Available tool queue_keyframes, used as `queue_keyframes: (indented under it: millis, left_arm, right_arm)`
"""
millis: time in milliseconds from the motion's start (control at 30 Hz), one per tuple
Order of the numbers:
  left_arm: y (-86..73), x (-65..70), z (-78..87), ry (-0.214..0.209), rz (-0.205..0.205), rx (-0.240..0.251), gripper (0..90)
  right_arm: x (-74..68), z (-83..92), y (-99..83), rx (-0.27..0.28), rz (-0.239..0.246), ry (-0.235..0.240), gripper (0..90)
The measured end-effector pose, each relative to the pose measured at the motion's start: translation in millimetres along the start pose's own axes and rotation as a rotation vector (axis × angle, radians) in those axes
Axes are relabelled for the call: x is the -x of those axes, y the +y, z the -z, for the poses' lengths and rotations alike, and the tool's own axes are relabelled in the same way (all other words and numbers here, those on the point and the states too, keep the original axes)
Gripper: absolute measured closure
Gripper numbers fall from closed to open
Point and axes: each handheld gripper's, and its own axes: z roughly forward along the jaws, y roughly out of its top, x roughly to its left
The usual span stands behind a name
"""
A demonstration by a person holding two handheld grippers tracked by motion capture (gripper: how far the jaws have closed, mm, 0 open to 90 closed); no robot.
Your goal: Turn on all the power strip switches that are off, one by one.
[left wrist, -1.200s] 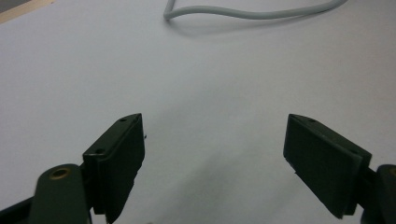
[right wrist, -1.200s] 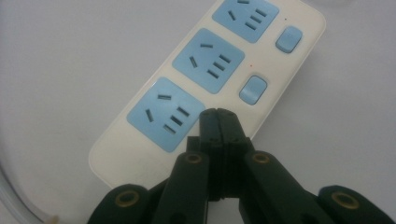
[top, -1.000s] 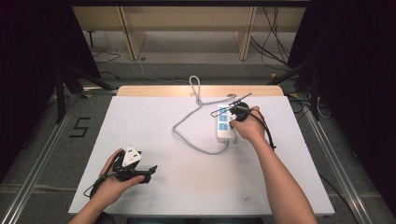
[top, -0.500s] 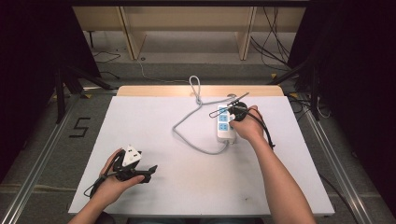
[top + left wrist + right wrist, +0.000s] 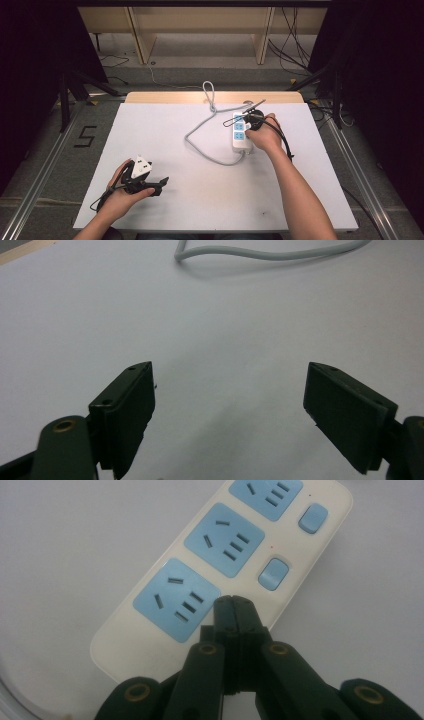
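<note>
A white power strip (image 5: 240,135) with blue socket faces lies on the white table (image 5: 200,200), right of centre, its grey cable (image 5: 210,150) looping away to the left and then up toward the far edge, where it forms a small loop. The right gripper (image 5: 254,121) hangs over the strip; in the right gripper view its two black jaws are pressed flat together with nothing between them, and their joined tip (image 5: 234,601) sits just at the corner of the nearest blue socket (image 5: 176,598), beside the row of blue switches (image 5: 273,573). Whether the tip actually touches the strip's surface or hovers just above it is hard to tell from this angle. The left gripper (image 5: 150,182) rests in the hand near the table's near-left corner, well apart from the strip. Its jaws stand wide apart over bare tabletop, holding nothing, with a stretch of the grey cable (image 5: 270,252) visible far ahead.
</note>
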Motion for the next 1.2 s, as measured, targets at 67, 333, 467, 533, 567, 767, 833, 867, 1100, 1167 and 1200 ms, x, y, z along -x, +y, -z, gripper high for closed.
queue_keyframes:
  millis: [67, 333, 467, 533, 567, 767, 833, 867, 1100, 1167, 1200]
  left_arm:
    - [0.0, -0.1, -0.2, -0.001, -0.002, -0.001, 20.6]
    - [0.0, -0.4, -0.4, -0.002, -0.001, -0.004, 20.6]
    - [-0.1, -0.2, -0.7, -0.004, 0.002, -0.002, 20.6]
    - [0.0, -0.3, -0.8, -0.004, 0.002, -0.002, 20.6]
    - [0.0, -0.2, -0.8, -0.004, 0.002, -0.002, 20.6]
    - [-0.1, -0.3, -0.8, -0.004, 0.004, -0.002, 20.6]
    - [-0.2, -0.5, -0.9, -0.005, 0.005, -0.001, 20.6]
    - [-0.2, -0.5, -1.0, -0.005, 0.005, -0.001, 20.6]
    - [-0.2, -0.5, -1.0, -0.005, 0.004, -0.001, 20.6]
    - [-0.2, -0.6, -0.8, -0.006, -0.001, -0.006, 20.6]
    - [-0.3, -0.3, -0.9, -0.004, 0.003, -0.002, 20.6]
  right_arm:
    - [0.0, 0.1, -0.1, 0.000, 0.003, -0.001, 90.0]
    - [1.0, 0.1, -0.7, 0.005, -0.003, 0.005, 90.0]
    - [0.2, 0.3, -1.1, 0.008, -0.003, 0.003, 90.0]
    - [0.1, 0.4, -1.0, 0.008, 0.007, -0.001, 90.0]
    - [0.2, 0.4, -1.0, 0.009, 0.011, 0.000, 90.0]
    - [1.2, 1.9, -0.6, 0.014, 0.008, 0.004, 90.0]
    - [2.1, 2.8, 0.2, 0.032, 0.000, 0.004, 90.0]
    - [2.6, 3.0, 0.5, 0.033, 0.000, 0.002, 90.0]
    - [5.0, 3.7, 2.8, 0.035, -0.008, 0.001, 90.0]
    - [5.4, 3.2, 3.8, 0.033, -0.009, -0.001, 90.0]
    - [5.8, 2.9, 4.3, 0.031, -0.008, -0.002, 90.0]
